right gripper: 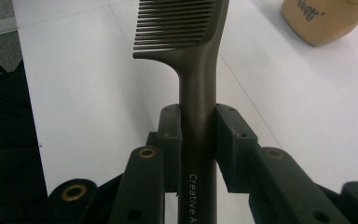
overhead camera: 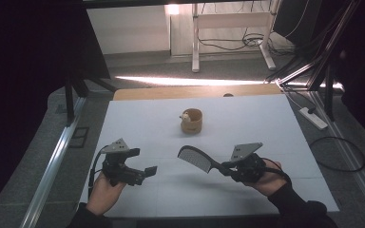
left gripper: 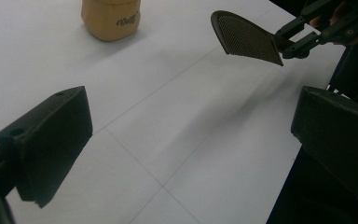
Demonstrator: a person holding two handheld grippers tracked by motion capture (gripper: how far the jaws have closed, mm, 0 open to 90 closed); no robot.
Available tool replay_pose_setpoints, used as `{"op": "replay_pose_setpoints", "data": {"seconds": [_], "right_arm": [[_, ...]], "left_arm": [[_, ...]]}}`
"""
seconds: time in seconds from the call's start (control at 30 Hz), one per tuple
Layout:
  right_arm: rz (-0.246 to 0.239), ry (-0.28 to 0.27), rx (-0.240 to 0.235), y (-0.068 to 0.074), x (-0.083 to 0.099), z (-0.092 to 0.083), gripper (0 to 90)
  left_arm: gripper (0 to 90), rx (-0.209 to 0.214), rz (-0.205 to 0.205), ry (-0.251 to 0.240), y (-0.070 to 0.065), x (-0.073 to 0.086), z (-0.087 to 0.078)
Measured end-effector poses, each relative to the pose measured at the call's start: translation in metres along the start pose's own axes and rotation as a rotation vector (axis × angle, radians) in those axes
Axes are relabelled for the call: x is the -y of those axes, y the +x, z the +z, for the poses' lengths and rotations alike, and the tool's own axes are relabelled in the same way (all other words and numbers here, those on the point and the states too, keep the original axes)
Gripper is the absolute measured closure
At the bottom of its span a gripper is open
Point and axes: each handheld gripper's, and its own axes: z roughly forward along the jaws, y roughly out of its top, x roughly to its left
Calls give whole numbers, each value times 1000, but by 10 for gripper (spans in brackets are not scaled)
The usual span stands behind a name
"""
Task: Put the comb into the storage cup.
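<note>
Comb (overhead camera: 197, 159): dark brown-grey plastic, broad fan-shaped head with fine close teeth, long straight handle; held above the white tabletop (overhead camera: 266, 123), head toward the left tool.
Comb writing: "Creative A…" in pale letters along the handle, the rest cut off.
Right tool (overhead camera: 229, 170): jaws clamped on the comb's handle, one pad each side.
Left tool (overhead camera: 148, 172): jaws spread wide, nothing between them.
Cup (overhead camera: 192, 120): tan, far centre of tabletop, well apart from the comb; dark lettering, unreadable.

Dark brown comb (overhead camera: 197, 159), tan cup (overhead camera: 191, 121), white table (overhead camera: 266, 133), black jaws.
</note>
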Motion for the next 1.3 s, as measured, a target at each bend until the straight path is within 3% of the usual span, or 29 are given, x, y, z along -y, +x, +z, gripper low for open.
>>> {"op": "replay_pose_setpoints", "data": {"seconds": [0.43,0.83,1.3], "right_arm": [[-11,-34,27,0,4,-10,728],[-23,-61,53,-1,8,-19,727],[-41,-102,83,-3,11,-27,727]], "left_arm": [[0,55,31,8,1,-22,15],[0,95,66,28,4,-46,39],[0,179,76,22,4,-72,66]]}}
